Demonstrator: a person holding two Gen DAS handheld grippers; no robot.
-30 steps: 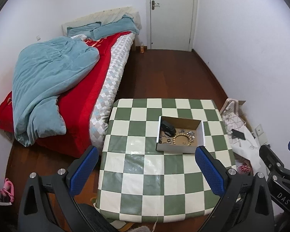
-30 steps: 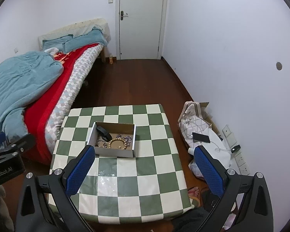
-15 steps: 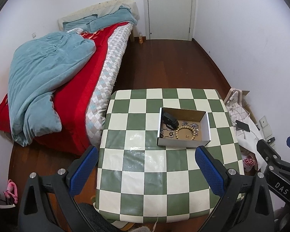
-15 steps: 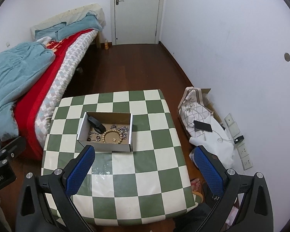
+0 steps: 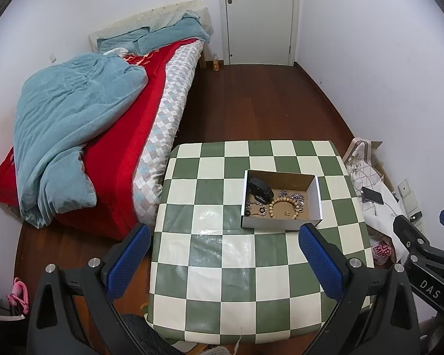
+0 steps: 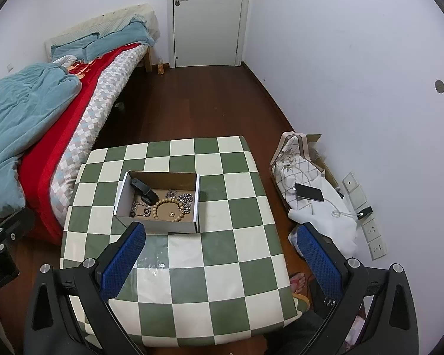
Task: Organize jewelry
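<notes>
An open cardboard box (image 5: 316, 198) (image 6: 196, 195) sits on the green-and-white checkered table (image 5: 222, 266) (image 6: 222, 251). Inside lie a wooden bead bracelet (image 5: 284, 207) (image 6: 170, 207), silver chains (image 5: 297, 199) (image 6: 185, 199), small dark pieces (image 5: 254, 207) (image 6: 139, 208) and a black object (image 5: 259, 190) (image 6: 143, 190). My left gripper (image 5: 223, 259) is open and empty, held high above the table's near half. My right gripper (image 6: 220, 261) is open and empty, also high above the table, right of the box.
A bed (image 5: 118, 148) with a red sheet and blue blanket stands left of the table. A white door (image 5: 259, 17) is at the back. A bag, white cloth and a phone (image 6: 309, 192) lie on the floor by the right wall with sockets (image 6: 376, 245).
Both views shifted: the table and box sat lower, then higher, and now lower again in frame. Both grippers stayed open and empty.
</notes>
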